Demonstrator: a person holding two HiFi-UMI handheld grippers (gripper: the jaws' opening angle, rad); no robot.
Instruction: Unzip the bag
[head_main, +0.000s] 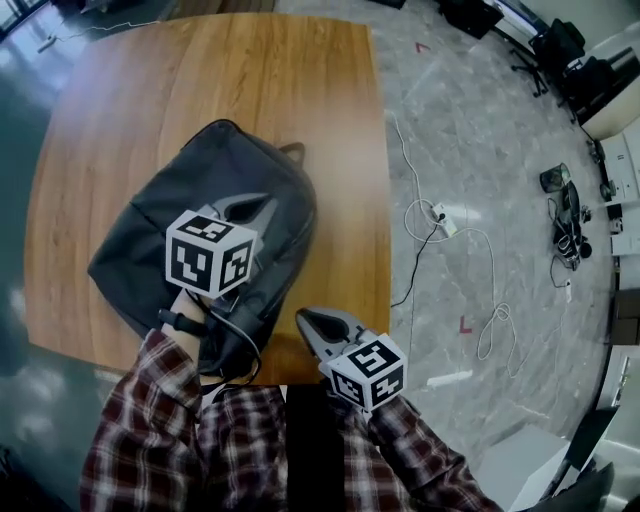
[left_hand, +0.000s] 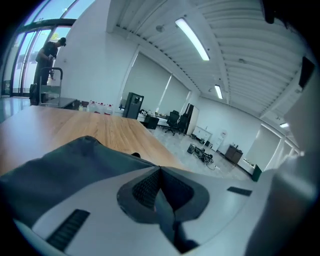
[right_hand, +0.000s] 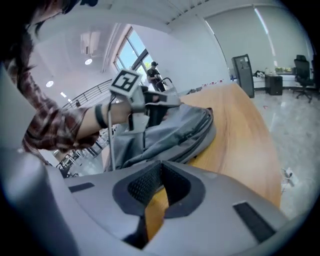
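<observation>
A dark grey backpack (head_main: 190, 190) lies flat on the wooden table (head_main: 250, 70), toward its near left side. My left gripper (head_main: 255, 207) hovers over the backpack's near right part with its jaws shut and nothing visible between them; in the left gripper view the tips (left_hand: 160, 170) meet above the grey fabric (left_hand: 75, 160). My right gripper (head_main: 305, 320) is at the table's near edge, just right of the backpack, jaws shut and empty. In the right gripper view its tips (right_hand: 161, 164) meet over bare wood (right_hand: 240, 130), with the backpack (right_hand: 185, 127) and the left gripper's marker cube (right_hand: 125, 80) beyond.
The table's right edge (head_main: 385, 200) drops to a marble floor with a power strip (head_main: 440, 215) and loose white cables (head_main: 490, 320). Dark equipment and chairs (head_main: 565, 50) stand at the far right. A person (left_hand: 47, 55) stands far off by the windows.
</observation>
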